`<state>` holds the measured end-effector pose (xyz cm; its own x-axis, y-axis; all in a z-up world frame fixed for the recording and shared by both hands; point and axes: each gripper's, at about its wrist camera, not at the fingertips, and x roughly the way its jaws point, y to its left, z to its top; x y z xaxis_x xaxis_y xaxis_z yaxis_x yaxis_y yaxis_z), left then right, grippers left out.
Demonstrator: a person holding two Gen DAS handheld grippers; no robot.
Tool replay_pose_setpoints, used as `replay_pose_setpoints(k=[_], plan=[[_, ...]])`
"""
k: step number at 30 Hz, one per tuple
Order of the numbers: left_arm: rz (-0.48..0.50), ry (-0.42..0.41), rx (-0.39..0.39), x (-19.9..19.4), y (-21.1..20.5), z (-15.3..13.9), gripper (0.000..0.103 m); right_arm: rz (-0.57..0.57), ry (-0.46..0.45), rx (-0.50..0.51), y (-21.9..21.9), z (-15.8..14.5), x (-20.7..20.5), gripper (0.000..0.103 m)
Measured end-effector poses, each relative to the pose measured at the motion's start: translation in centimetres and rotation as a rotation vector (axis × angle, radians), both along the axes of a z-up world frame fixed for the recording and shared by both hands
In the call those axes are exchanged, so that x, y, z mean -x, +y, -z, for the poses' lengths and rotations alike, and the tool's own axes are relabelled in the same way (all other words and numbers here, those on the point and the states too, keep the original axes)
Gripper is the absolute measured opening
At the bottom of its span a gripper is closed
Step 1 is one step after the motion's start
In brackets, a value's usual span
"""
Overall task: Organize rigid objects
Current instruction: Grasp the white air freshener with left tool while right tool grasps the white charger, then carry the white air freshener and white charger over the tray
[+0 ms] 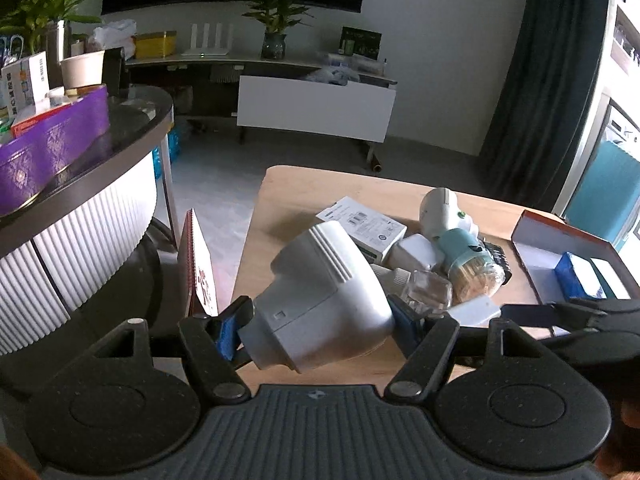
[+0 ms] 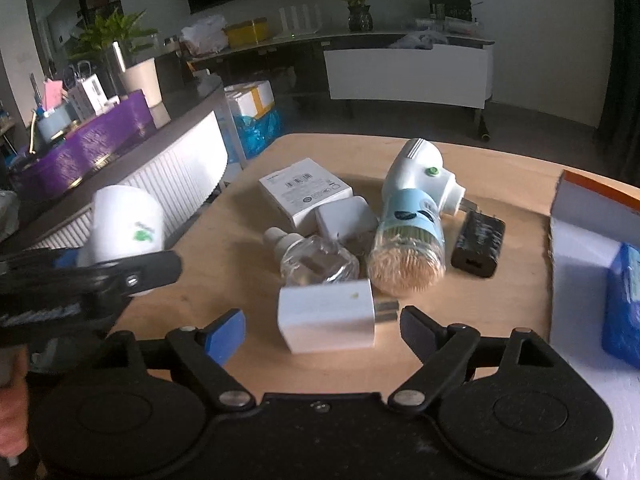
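My left gripper [image 1: 318, 326] is shut on a white plug-in device [image 1: 320, 292], its blue pads pressing both sides, held above the near left corner of the wooden table [image 1: 320, 192]. In the right wrist view the same device [image 2: 124, 224] shows at the left, in the left gripper [image 2: 120, 276]. My right gripper [image 2: 322, 330] stands open low over the table, with a white charger cube [image 2: 328, 316] lying between its fingers, untouched. Behind the cube lie a clear bottle [image 2: 316, 258], a toothpick jar [image 2: 408, 256], a second white plug-in device [image 2: 420, 172], a black charger [image 2: 478, 244], a white adapter [image 2: 346, 218] and a flat white box [image 2: 304, 192].
An open orange-edged box [image 2: 580, 240] holding a blue pack [image 2: 624, 300] sits at the table's right edge. A red booklet [image 1: 200, 264] stands left of the table. Further left is a curved counter [image 1: 100, 208] with a purple box [image 1: 52, 148]. A low TV bench lines the far wall.
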<state>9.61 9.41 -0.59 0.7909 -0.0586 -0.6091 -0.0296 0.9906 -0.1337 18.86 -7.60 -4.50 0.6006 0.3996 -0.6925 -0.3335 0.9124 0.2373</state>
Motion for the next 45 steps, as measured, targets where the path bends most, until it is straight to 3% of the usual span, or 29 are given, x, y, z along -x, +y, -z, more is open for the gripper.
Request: replay_pose_setpoints(k=[4,5,6,24,45], plan=[[0.000,0.006,0.010,-0.1,0.2,0.3,0.073,-0.015,-0.001,0.027,0.7,0.7,-0.7,0.097],[0.002,0.005,0.008,-0.1,0.1,0.3,0.073,-0.014,-0.004,0.037,0.7,0.7,-0.6,0.084],[0.004,0.004,0.007,-0.1,0.1,0.3,0.073,-0.023,-0.003,0.030,0.5,0.7,-0.5,0.080],[0.097,-0.017,0.043,2.6,-3.6,-1.2,0.073,0.114,-0.082,0.008,-5.5,-4.5,6.8,0.080],[0.161,-0.008,0.037,3.7,-8.4,-2.6,0.073,0.240,-0.104,-0.034,-12.5,-6.0,11.6,0.080]])
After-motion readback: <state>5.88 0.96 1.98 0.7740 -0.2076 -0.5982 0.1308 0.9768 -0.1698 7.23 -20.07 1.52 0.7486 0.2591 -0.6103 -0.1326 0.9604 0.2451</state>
